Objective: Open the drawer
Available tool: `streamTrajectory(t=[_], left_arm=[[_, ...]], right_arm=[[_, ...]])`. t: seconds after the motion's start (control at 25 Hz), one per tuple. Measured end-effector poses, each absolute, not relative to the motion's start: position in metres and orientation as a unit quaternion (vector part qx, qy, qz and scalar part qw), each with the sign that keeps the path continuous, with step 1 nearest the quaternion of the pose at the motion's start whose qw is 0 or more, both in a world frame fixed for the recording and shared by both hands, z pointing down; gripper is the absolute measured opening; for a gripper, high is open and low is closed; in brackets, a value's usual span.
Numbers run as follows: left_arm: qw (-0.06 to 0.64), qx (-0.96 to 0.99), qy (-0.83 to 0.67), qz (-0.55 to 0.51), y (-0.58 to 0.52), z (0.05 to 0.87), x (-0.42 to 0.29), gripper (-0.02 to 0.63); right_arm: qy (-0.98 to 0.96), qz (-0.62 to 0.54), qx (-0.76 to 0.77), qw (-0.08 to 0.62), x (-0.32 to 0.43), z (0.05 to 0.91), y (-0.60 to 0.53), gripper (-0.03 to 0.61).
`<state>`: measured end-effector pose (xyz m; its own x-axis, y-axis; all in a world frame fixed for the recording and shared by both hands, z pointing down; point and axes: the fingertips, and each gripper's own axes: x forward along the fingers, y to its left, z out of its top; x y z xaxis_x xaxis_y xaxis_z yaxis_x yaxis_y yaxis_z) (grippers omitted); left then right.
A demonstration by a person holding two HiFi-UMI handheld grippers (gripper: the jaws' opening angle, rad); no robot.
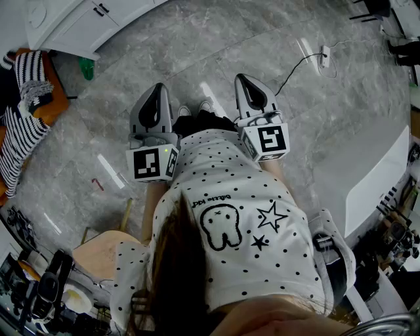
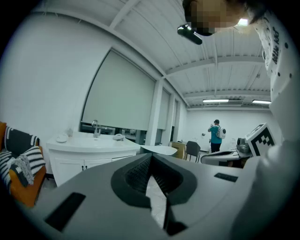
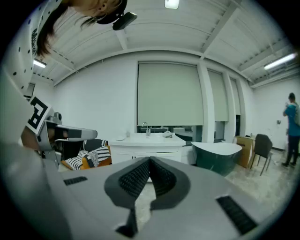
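A white vanity cabinet (image 1: pixel 84 23) with small black handles (image 1: pixel 102 9) stands at the far left of the head view, well beyond both grippers. It shows again as the cabinet (image 2: pixel 86 157) with a tap in the left gripper view and as the cabinet (image 3: pixel 149 147) straight ahead in the right gripper view. My left gripper (image 1: pixel 157 90) and right gripper (image 1: pixel 243 80) are held side by side over the floor, in front of the person's body. The tips of the left gripper (image 2: pixel 151 156) meet with nothing between them. The right gripper (image 3: pixel 150 161) is also shut and empty.
An orange seat with striped cushions (image 1: pixel 26 105) sits left of the cabinet. A dark tub (image 3: pixel 216 157) stands right of it. A cable and plug (image 1: pixel 324 56) lie on the grey marble floor (image 1: pixel 197 52). A person in a teal top (image 2: pixel 216 136) stands far off.
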<state>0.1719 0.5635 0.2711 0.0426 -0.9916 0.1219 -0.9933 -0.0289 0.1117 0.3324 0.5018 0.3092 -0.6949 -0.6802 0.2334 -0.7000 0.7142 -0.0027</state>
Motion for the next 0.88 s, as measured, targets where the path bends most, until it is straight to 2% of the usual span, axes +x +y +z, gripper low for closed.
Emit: streamTrajectory(t=[0.44, 0.88], left_arm=[[0.048, 0.715, -0.697, 0.001, 0.557, 0.259, 0.192, 0.005], [0.043, 0.714, -0.698, -0.002, 0.546, 0.257, 0.205, 0.005]], right_arm=[[-0.922, 0.035, 0.371, 0.103, 0.359, 0.304, 0.496, 0.012], [-0.923, 0.057, 0.369, 0.096, 0.372, 0.312, 0.484, 0.014]])
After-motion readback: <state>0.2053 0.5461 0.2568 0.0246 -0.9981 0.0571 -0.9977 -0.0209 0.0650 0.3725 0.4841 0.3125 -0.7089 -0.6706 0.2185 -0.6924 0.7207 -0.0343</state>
